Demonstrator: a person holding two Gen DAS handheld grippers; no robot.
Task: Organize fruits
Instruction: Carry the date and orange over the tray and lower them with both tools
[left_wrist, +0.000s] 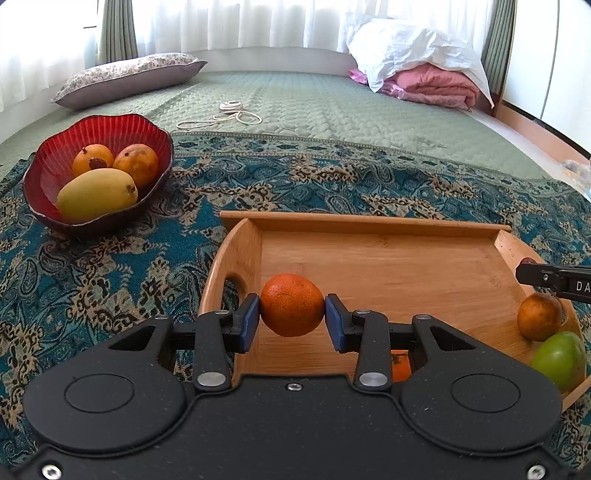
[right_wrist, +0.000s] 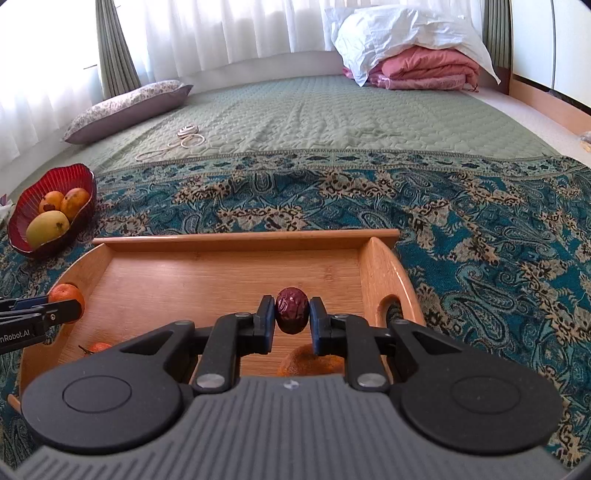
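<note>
My left gripper (left_wrist: 291, 317) is shut on an orange tangerine (left_wrist: 291, 304), held over the left end of the wooden tray (left_wrist: 369, 221). My right gripper (right_wrist: 291, 319) is shut on a wrinkled dark red date (right_wrist: 291, 309) over the tray's (right_wrist: 240, 236) right part. At the tray's right end lie a small orange fruit (left_wrist: 539, 320) and a green fruit (left_wrist: 559, 358). Another orange fruit (right_wrist: 310, 360) lies under my right gripper. A red glass bowl (left_wrist: 48, 166) to the left holds a yellow mango (left_wrist: 96, 194) and two orange fruits.
Everything rests on a teal patterned cloth (left_wrist: 110, 258) spread over a green quilted bed. A white cord (left_wrist: 221, 118) lies beyond the cloth. A pillow (left_wrist: 125, 77) sits far left, and folded pink blankets (left_wrist: 436, 86) under a white pillow far right.
</note>
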